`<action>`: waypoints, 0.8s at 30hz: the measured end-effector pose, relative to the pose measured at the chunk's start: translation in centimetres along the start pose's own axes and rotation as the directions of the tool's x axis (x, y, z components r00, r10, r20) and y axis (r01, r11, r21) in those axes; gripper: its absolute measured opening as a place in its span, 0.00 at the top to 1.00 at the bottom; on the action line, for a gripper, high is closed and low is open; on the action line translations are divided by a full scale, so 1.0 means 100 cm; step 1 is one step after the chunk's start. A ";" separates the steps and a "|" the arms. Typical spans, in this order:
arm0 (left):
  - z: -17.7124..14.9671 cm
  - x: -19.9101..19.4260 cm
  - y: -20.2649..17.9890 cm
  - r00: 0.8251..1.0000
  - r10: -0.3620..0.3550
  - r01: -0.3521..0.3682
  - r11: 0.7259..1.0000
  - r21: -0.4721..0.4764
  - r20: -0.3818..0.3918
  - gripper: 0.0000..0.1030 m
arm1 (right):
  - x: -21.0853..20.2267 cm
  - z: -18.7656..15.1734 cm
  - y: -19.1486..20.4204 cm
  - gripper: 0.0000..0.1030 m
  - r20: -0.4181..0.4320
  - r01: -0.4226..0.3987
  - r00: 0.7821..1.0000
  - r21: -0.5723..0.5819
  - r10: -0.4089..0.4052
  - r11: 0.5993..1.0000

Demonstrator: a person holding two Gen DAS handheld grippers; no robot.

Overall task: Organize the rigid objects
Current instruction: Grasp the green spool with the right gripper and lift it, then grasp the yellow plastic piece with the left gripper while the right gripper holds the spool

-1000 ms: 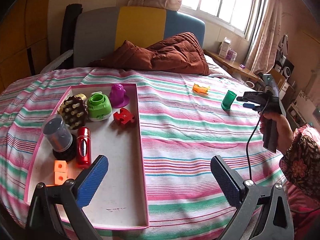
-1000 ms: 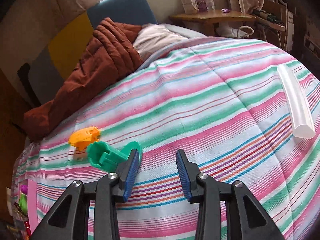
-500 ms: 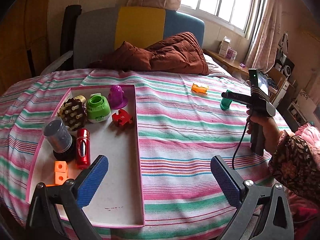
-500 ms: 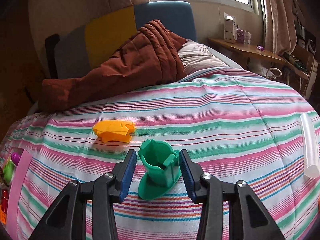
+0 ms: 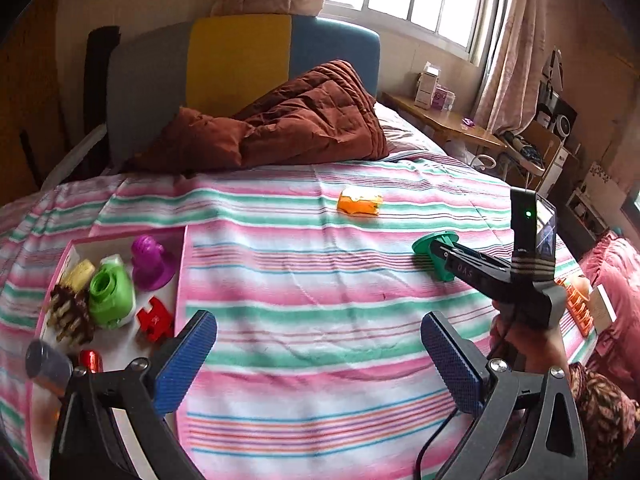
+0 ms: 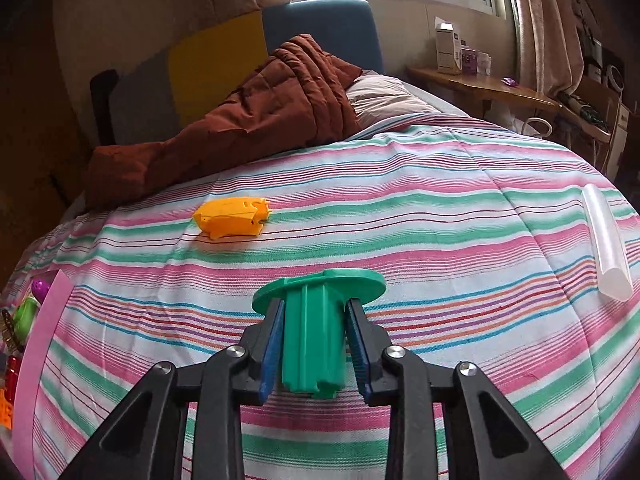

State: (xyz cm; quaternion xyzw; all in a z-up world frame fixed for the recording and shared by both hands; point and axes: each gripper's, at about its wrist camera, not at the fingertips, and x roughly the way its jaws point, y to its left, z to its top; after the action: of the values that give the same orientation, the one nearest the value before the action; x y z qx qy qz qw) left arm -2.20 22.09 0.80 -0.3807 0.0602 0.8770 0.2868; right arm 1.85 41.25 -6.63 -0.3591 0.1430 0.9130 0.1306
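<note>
A green flanged plastic piece sits between the blue pads of my right gripper, flange pointing away from the camera; the jaws are closing and both pads press its ribbed body. In the left wrist view the same piece shows at the tip of the right gripper, just above the striped bedspread. An orange plastic piece lies on the bed beyond it. My left gripper hangs open over the bedspread with nothing between its fingers. A pink-rimmed white tray at the left holds several toys.
In the tray are a purple piece, a green round toy, a red puzzle piece and a brown spiky one. A clear tube lies at the bed's right edge. A brown duvet is heaped at the headboard.
The right gripper moved around the upright green piece, closed on it and tipped it so the flange faces away. The left gripper shifted right; the tray now sits farther left in its view.
</note>
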 end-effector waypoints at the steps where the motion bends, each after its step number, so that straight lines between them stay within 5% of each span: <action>1: 0.007 0.007 -0.007 1.000 0.001 -0.001 1.000 0.030 0.007 0.00 | -0.001 -0.001 -0.002 0.71 0.007 -0.001 1.000 0.010 0.001 1.000; 13: 0.079 0.135 -0.050 0.992 0.107 -0.090 0.969 0.229 -0.062 0.00 | -0.024 -0.006 -0.013 0.71 0.144 -0.041 0.989 0.062 0.031 0.997; 18: 0.099 0.185 -0.062 0.981 0.186 -0.159 0.936 0.315 -0.059 0.00 | -0.019 -0.006 -0.013 0.70 0.126 -0.021 0.992 0.061 0.013 0.998; 24: 0.112 0.226 -0.075 0.979 0.186 -0.147 0.929 0.341 -0.086 0.00 | -0.013 -0.009 -0.028 0.70 0.103 -0.012 0.995 0.139 -0.002 0.990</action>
State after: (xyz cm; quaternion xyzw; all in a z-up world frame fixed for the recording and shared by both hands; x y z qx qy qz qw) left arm -17.49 42.31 -6.40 -0.3709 0.2561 0.8516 0.2675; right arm 4.32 43.34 -6.81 -0.3011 0.2004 0.9184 0.1602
